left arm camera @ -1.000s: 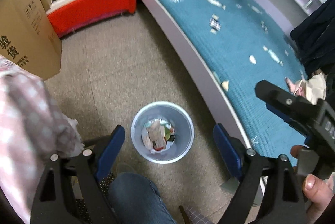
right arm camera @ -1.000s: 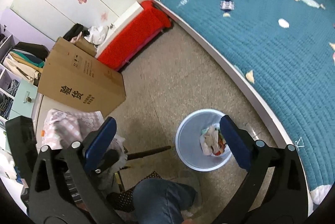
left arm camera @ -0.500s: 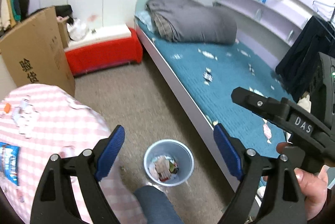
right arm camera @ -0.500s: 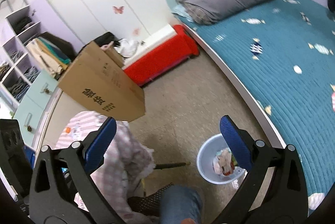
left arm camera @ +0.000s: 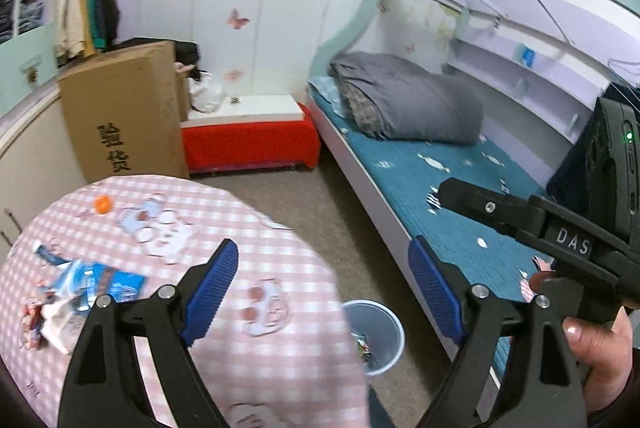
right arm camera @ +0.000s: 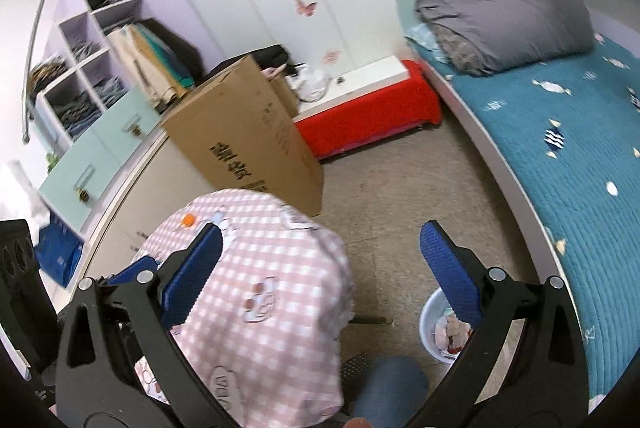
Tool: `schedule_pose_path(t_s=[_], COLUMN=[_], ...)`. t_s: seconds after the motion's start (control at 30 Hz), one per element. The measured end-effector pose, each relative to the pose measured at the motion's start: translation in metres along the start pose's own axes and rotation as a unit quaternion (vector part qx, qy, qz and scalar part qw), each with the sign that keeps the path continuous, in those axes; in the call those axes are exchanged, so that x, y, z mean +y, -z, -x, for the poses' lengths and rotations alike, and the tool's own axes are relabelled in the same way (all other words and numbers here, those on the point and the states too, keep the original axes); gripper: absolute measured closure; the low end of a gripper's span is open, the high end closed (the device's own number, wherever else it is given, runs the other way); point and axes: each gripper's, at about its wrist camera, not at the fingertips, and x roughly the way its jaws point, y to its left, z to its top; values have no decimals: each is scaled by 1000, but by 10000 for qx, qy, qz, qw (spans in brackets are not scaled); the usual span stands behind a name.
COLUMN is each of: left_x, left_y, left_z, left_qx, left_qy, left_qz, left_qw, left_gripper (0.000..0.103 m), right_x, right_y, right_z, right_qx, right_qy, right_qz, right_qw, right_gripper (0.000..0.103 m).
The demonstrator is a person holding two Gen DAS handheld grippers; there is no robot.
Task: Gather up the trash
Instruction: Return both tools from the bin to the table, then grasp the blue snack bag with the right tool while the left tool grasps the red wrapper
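**Both grippers raised over desk, nothing held**

Left gripper (left arm camera: 324,290) had its blue fingers (left arm camera: 212,286) spread wide, holding nothing, over the right edge of the round desk (left arm camera: 280,252) with the pink checked cloth. Wrappers (left arm camera: 86,286) lay near the desk's left edge, an orange bit (left arm camera: 102,204) near its far edge. Trash bin (left arm camera: 378,332) sat on the floor just beside the desk's right edge, between desk and bed (left arm camera: 452,228), with trash inside. Scraps (left arm camera: 434,162) were scattered on the bed's teal cover. Right gripper (right arm camera: 320,268) also had its fingers wide apart and held nothing; the bin (right arm camera: 430,328) showed partly behind its right finger. Cardboard box (left arm camera: 124,111) stood past the desk's far edge.
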Motion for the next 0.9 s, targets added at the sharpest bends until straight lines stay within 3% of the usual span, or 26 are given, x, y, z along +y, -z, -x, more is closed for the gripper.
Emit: schedule_pose_path(t_s=[0.53,0.7,0.9], left_x=[142,182,233], left_y=[39,58,83], left_z=[56,69,76], left_qx=[-224,-255,-174], left_qy=[-937,-1283,-1775], left_qz=[969,1290,1775], left_qw=[9906,9830,9678], left_gripper=[18,18,18], right_x=[123,155,188], right_y=[40,53,68], right_z=[-68,-86,-112], right_qx=[784,1006,1329], right_qy=[-635,-789,-1014], right_qz=[1034,1323,1674], right_qw=[9895,9829,9716], right_gripper=[6,6,6])
